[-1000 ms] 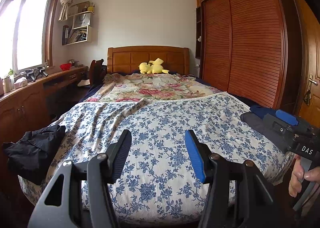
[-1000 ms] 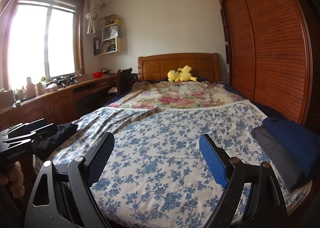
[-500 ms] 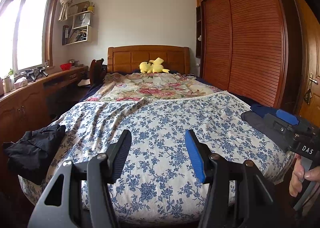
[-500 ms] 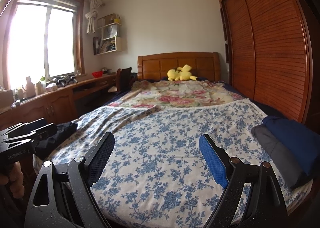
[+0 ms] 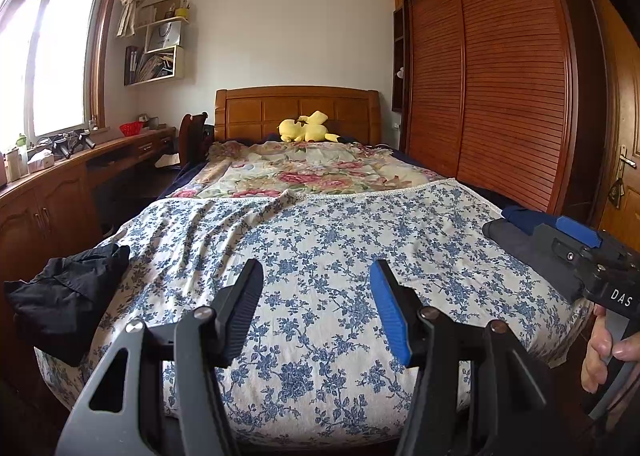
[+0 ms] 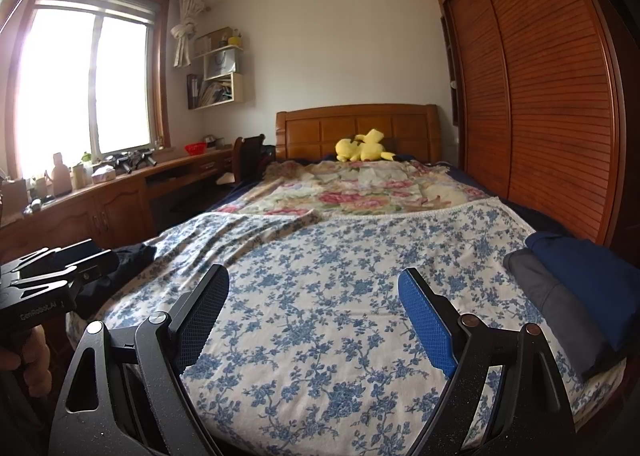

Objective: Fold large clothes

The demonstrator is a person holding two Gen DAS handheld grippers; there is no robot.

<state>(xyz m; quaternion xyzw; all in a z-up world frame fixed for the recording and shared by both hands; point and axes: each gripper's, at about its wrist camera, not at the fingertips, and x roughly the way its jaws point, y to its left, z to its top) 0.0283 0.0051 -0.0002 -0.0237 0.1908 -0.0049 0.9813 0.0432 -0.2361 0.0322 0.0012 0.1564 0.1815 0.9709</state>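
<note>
A crumpled black garment lies on the bed's left front corner. On the right edge sit a folded grey garment and a folded navy one on top of it. My left gripper hangs open over the foot of the bed with nothing between its fingers. My right gripper is held wider open, also empty, above the blue-flowered bedspread. Both grippers stand short of every garment.
A floral quilt and a yellow plush toy lie near the wooden headboard. A wardrobe with slatted doors lines the right side. A wooden desk and cabinets run along the left under the window. A hand grips the right tool.
</note>
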